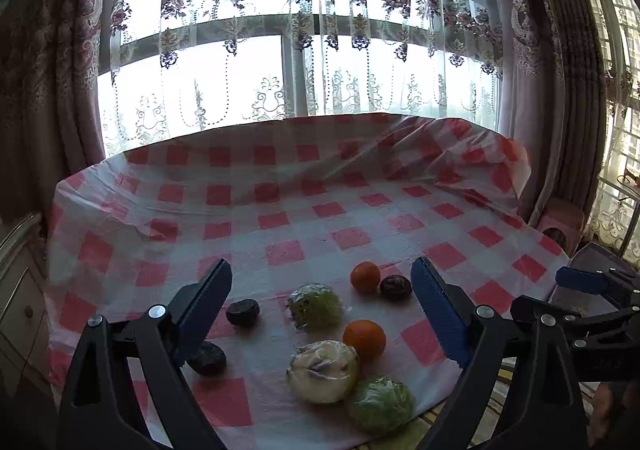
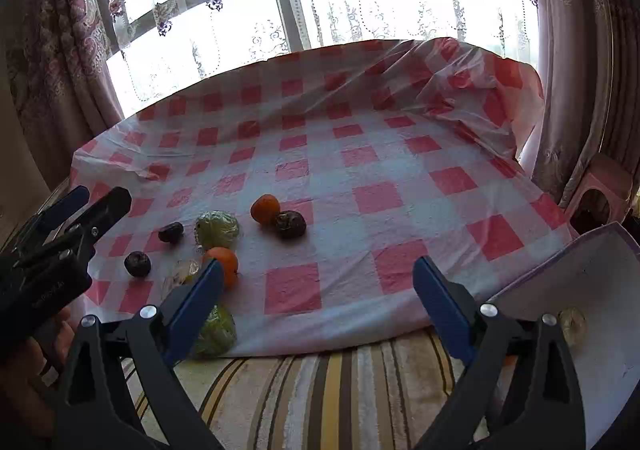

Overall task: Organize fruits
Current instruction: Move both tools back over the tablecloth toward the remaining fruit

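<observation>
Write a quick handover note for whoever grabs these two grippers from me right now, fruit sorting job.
Left hand-held gripper: open, empty, hovering over the fruit cluster.
Right hand-held gripper: open, empty, above the bare checked tablecloth near its front edge.
On the cloth: two oranges, three dark fruits, two green wrapped fruits, one pale wrapped fruit.
White container at right holds one pale wrapped item; something orange beside it is mostly hidden.
Left to do: the eight fruits on the cloth remain unsorted.
</observation>
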Motion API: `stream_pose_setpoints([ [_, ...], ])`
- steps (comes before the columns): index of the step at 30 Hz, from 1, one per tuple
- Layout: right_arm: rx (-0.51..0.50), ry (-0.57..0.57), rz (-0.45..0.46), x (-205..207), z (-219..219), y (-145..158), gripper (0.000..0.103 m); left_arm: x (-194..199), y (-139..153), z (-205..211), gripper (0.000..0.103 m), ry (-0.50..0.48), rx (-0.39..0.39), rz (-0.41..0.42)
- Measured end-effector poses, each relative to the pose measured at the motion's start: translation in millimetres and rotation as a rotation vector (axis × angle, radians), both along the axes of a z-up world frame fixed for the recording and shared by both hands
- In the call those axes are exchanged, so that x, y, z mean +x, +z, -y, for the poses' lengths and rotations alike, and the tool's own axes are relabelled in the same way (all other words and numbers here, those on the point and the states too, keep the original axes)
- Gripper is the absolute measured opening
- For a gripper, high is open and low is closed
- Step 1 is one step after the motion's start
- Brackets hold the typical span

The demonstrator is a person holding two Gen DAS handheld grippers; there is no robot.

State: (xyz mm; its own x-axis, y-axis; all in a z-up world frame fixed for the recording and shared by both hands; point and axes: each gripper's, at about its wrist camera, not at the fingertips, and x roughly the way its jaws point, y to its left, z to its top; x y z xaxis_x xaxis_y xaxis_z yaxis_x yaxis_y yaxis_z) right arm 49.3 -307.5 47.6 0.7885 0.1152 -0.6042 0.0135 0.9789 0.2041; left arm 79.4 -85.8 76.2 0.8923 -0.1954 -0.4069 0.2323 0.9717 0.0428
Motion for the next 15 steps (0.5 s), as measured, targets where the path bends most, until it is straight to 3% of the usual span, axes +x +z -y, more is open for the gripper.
stream_pose_setpoints([
  [6, -0.062, 0.117, -0.059, 14.1, -42.8, -13.7, 0.096, 14.6, -19.2, -59.9, 0.080, 0.142, -0.039, -0.081],
  [11, -0.185, 0.252, -0.126, 23.6, -87.8, -36.2, 0.096, 26.0, -41.6, -89.1, 0.069, 0.219, -0.066, -0.171],
  [15, -0.222, 0.324, -0.175, 31.2, -107.2, -50.4, 0.096, 32.9, -55.0, -106.0, 0.066, 0.262, -0.113, -0.232],
])
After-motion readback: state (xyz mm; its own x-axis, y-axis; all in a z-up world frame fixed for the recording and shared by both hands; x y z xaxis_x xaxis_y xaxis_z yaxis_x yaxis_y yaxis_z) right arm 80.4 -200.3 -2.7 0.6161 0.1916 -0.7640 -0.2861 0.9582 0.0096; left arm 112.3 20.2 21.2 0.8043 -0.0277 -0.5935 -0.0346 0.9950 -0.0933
